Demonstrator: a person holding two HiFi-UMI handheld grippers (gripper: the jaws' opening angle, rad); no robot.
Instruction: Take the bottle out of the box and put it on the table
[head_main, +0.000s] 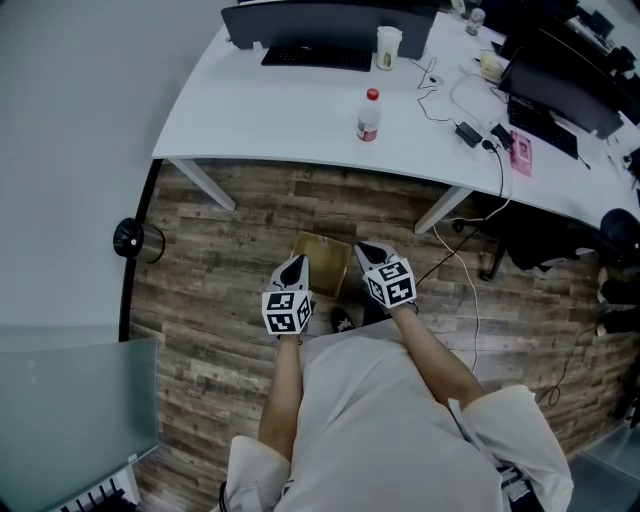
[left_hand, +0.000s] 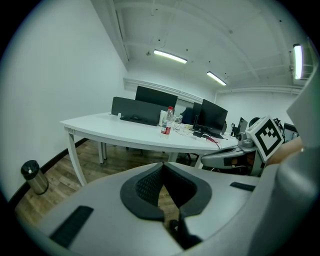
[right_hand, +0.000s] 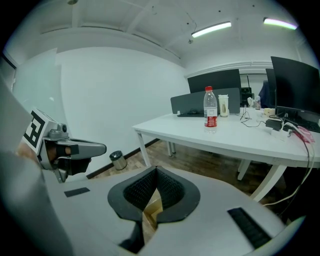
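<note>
Wood floor (head_main: 220, 260) has open room before the white table (head_main: 270, 110). Bottle (head_main: 369, 115) stands upright on it, away from the edge. Box (head_main: 322, 262) on floor, seen betw. left gripper (head_main: 294, 265) & right gripper (head_main: 368, 252); both have jaws pressed together, empty.

The grey two-jaw left tool (head_main: 296, 263), topped by a black-and-white marker cube (head_main: 287, 311), and the matching right tool (head_main: 369, 250) just beside it tilt downward. Their jaws are pressed together and empty, on bare forearms (head_main: 283, 385) stretched forward.

Clear bottle (head_main: 369, 116) with red cap, upright on white table (head_main: 260, 110), cardboard box (head_main: 322, 258) on floor (head_main: 215, 265) nearby
</note>
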